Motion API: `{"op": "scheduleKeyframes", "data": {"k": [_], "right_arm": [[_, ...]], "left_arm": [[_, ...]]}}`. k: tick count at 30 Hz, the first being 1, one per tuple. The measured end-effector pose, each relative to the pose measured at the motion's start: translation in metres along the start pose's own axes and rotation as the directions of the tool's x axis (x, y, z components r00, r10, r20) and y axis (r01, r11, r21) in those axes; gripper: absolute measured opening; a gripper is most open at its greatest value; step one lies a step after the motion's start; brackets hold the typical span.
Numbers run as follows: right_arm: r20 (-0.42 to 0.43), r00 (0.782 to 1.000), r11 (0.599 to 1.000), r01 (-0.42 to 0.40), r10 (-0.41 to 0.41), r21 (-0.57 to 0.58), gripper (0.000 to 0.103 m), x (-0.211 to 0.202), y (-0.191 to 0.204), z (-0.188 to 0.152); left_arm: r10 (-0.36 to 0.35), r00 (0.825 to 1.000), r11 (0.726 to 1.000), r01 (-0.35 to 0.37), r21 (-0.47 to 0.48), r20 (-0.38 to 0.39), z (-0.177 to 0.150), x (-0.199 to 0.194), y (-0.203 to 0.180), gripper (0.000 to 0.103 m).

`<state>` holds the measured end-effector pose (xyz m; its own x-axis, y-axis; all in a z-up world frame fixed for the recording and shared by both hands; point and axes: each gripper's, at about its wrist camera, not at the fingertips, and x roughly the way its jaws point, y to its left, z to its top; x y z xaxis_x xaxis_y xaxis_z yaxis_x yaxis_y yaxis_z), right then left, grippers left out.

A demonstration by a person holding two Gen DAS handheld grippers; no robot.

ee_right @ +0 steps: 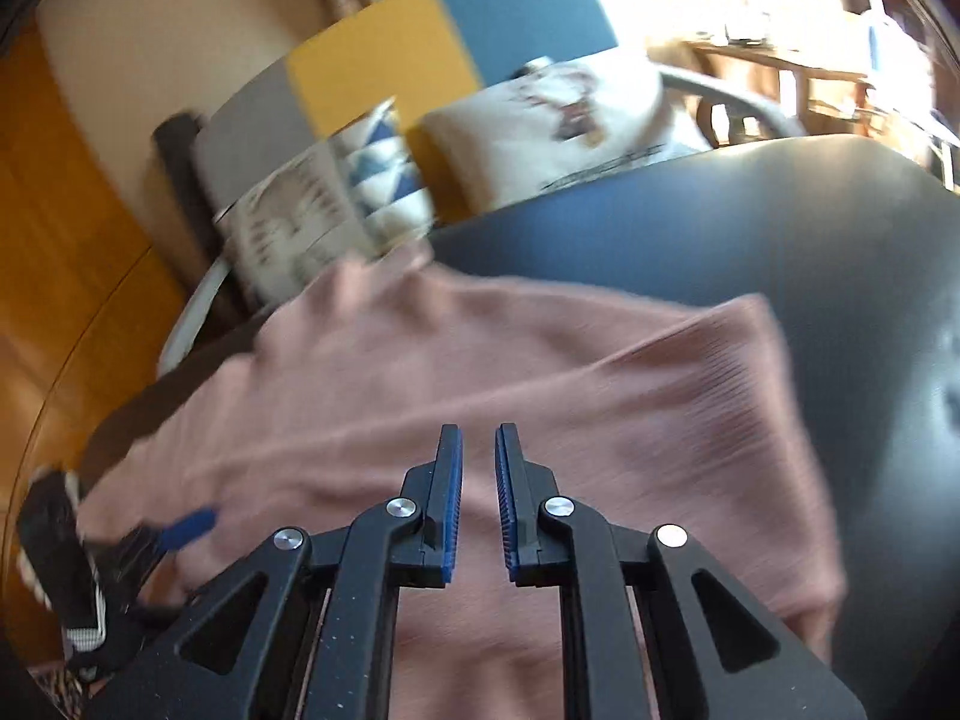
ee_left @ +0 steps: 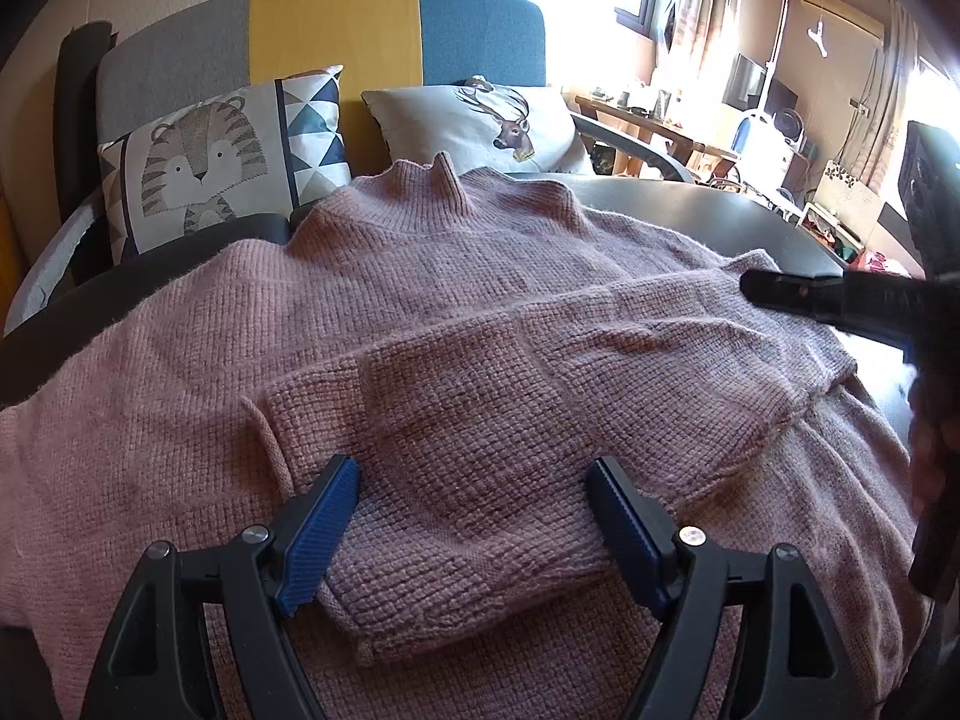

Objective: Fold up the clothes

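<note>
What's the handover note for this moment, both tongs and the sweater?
Left tongs: open, empty, straddling the cuff end of the folded sleeve.
Right tongs: narrow gap, nothing visibly between; view blurred.
Pink sweater: spread on the dark table, collar toward the sofa.
Done: one sleeve laid across the body.
Left: the other sleeve, then folding the body, likely.

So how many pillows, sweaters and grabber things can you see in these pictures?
Printed white pillows: 2, the tiger-print cushion and the deer-print cushion
Pink knitted sweater: 1
Black two-finger grippers with blue pads: 2, the left gripper and the right gripper
Total: 5
</note>
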<state>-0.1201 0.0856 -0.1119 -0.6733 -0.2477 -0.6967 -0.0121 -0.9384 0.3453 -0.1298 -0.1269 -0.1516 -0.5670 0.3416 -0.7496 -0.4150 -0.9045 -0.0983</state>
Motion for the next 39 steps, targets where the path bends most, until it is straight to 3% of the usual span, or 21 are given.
{"op": "scheduleKeyframes", "data": {"k": [4, 9, 13, 17, 19, 22, 26, 30, 33, 36, 39], "right_arm": [[-0.059, 0.998, 0.997, 0.006, -0.011, -0.074, 0.012, 0.026, 0.042, -0.028], [-0.045, 0.998, 0.995, 0.045, -0.049, -0.095, 0.013, 0.033, 0.046, -0.04], [-0.039, 0.998, 0.994, 0.051, -0.055, -0.097, 0.013, 0.032, 0.046, -0.04], [-0.033, 0.997, 0.992, 0.062, -0.066, -0.106, 0.013, 0.032, 0.049, -0.041], [-0.03, 0.997, 0.992, 0.068, -0.072, -0.111, 0.013, 0.032, 0.05, -0.041], [-0.026, 0.997, 0.991, 0.072, -0.075, -0.113, 0.013, 0.031, 0.05, -0.042], [-0.025, 0.997, 0.992, 0.065, -0.067, -0.105, 0.013, 0.032, 0.049, -0.042], [-0.025, 0.998, 0.993, 0.059, -0.062, -0.1, 0.013, 0.032, 0.048, -0.042], [-0.024, 0.998, 0.993, 0.059, -0.062, -0.1, 0.013, 0.032, 0.048, -0.042], [-0.024, 0.998, 0.993, 0.061, -0.064, -0.101, 0.013, 0.033, 0.049, -0.042], [-0.023, 0.998, 0.993, 0.064, -0.066, -0.103, 0.013, 0.032, 0.049, -0.043]], "left_arm": [[-0.034, 0.999, 0.999, 0.033, -0.018, -0.013, 0.003, -0.002, 0.004, 0.081], [-0.097, 0.995, 0.992, 0.097, -0.083, 0.004, 0.005, -0.029, 0.024, 0.079], [-0.067, 0.996, 0.976, 0.08, -0.202, 0.066, -0.001, -0.063, 0.077, 0.079], [0.031, 0.992, 0.921, 0.019, -0.388, 0.121, -0.017, -0.1, 0.157, 0.079], [0.093, 0.985, 0.876, -0.012, -0.483, 0.144, -0.028, -0.121, 0.201, 0.079], [0.211, 0.964, 0.771, -0.064, -0.634, 0.159, -0.058, -0.152, 0.267, 0.079], [0.383, 0.915, 0.572, -0.128, -0.81, 0.125, -0.109, -0.191, 0.339, 0.079], [0.459, 0.882, 0.372, -0.082, -0.925, 0.106, -0.165, -0.22, 0.376, 0.079], [0.485, 0.87, 0.287, -0.065, -0.956, 0.086, -0.192, -0.227, 0.386, 0.08], [0.458, 0.886, 0.238, -0.049, -0.97, 0.068, -0.201, -0.22, 0.401, 0.08], [0.437, 0.893, 0.214, 0.009, -0.977, 0.104, -0.203, -0.211, 0.416, 0.08]]}}
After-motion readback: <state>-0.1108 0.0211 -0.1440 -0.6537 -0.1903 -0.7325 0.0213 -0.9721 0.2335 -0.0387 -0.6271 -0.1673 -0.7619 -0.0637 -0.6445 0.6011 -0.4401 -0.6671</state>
